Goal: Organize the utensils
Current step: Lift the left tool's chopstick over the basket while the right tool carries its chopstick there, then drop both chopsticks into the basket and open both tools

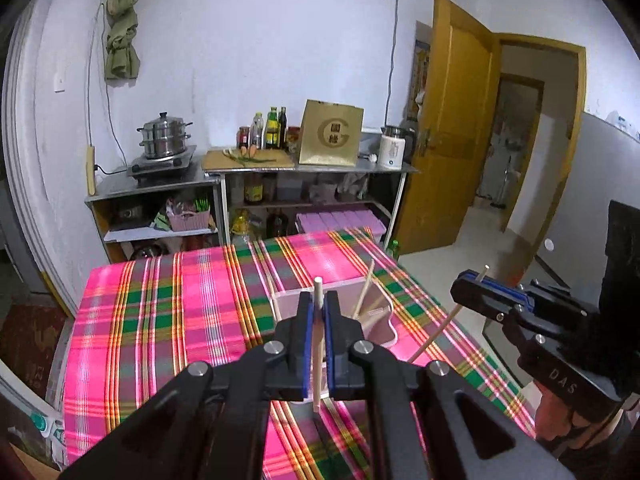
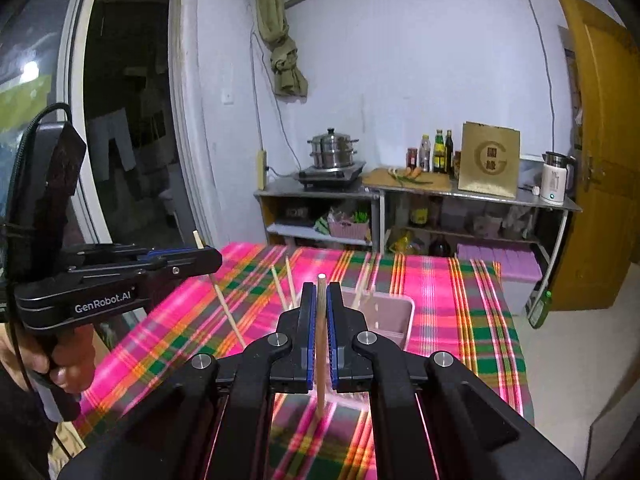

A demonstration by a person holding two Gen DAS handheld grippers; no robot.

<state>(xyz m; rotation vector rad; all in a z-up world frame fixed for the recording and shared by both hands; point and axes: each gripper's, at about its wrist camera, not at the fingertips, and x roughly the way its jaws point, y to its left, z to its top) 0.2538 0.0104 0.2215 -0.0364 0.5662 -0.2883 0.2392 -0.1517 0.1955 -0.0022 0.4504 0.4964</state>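
Left claw (image 1: 319, 312) clamped on a chopstick (image 1: 318, 344), right claw (image 2: 319, 312) too. Light, thin, stiff, slippery; best pinched mid-stick.

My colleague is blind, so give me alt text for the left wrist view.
The left gripper is shut on an upright chopstick above a pink plaid tablecloth. Behind it, a pink holder contains more chopsticks; the right gripper clamps another.

Dim indoor light, heavy fisheye bending, motion-blurred tablecloth (image 1: 168, 320), dark corners.
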